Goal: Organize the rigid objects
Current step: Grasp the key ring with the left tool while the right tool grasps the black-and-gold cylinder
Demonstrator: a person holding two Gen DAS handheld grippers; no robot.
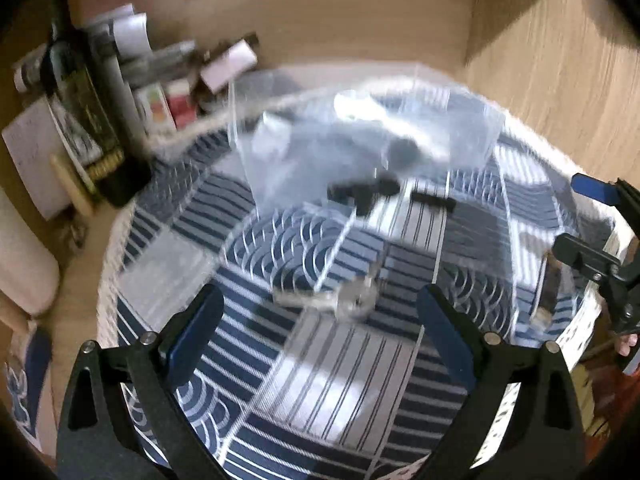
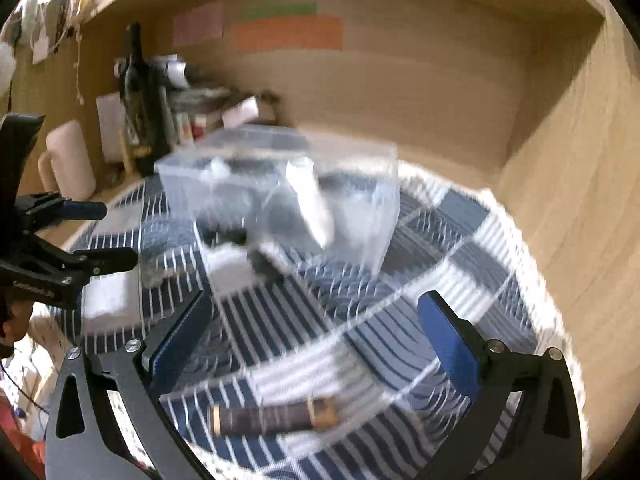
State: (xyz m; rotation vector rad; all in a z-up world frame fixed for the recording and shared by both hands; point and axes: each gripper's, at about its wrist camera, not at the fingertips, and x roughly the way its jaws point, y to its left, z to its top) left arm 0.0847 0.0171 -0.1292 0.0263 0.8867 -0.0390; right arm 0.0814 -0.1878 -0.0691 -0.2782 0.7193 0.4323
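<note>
Hovering over the patterned cloth [image 1: 320, 380], both grippers wide, nothing held: left gripper [image 1: 320, 316], right gripper [image 2: 316, 320]. Nearest right: dark tube [image 2: 276, 418], stiff, likely light, may roll; grip mid-body across its width. Further back: clear plastic bag [image 1: 360, 140] with small dark parts, limp and slippery; pinch an edge.

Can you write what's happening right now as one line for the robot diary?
left claw: open, empty | right claw: open, empty | clear bag: on patterned cloth | dark tube: near right claw
</note>
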